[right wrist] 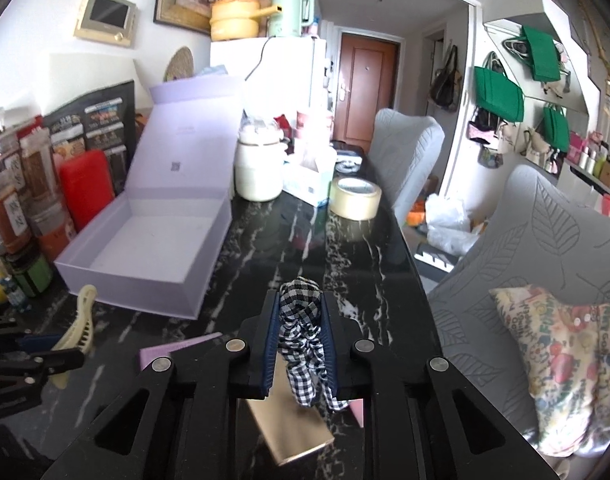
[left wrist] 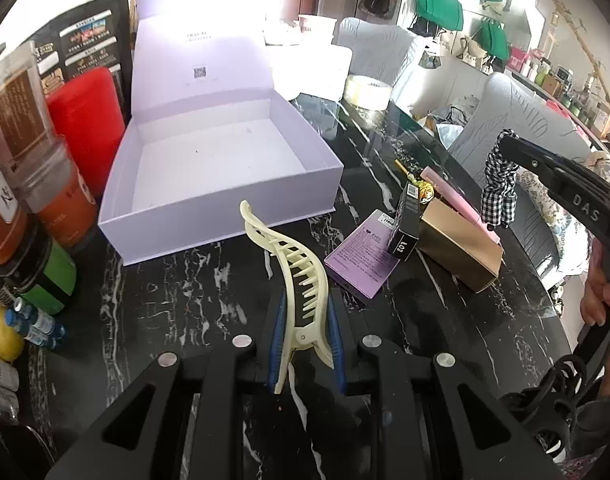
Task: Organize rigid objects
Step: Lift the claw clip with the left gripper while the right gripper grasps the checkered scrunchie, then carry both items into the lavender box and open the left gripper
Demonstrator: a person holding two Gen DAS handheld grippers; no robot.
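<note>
Fingers (left wrist: pixel 332 320) of the left gripper (left wrist: pixel 305 326) are clamped on the hinge end of a cream hair claw clip (left wrist: pixel 289 264), whose curved toothed body rises toward 12 o'clock above the black marbled tabletop (left wrist: pixel 185 280). On the right gripper (right wrist: pixel 299 336), the 2 fingers (right wrist: pixel 270 340) are pressed together on a black-and-white checked scrunchie (right wrist: pixel 305 332), its loose folds hanging below them; in the left wrist view that scrunchie (left wrist: pixel 499 184) dangles in the air at 3 o'clock, clear of the tabletop, with a hand (left wrist: pixel 599 300) on the gripper's handle. Just beyond the clip, at 11 o'clock, sits an open lilac box (left wrist: pixel 225 196) with its lid standing upright behind it and its inside bare. At 2 o'clock from the clip lies a cluster: a flat purple box (left wrist: pixel 361 260), a small black box (left wrist: pixel 405 224) leaning on it, a gold box (left wrist: pixel 461 248) and a pink item (left wrist: pixel 457 196) behind that. Further back at 1 o'clock stands a roll of clear tape (left wrist: pixel 367 90). Along the 9 o'clock edge stand jars (left wrist: pixel 29 136), a red case (left wrist: pixel 91 120) and a green-labelled tin (left wrist: pixel 49 276). Grey chairs (right wrist: pixel 545 232) line the far side of the tabletop.
</note>
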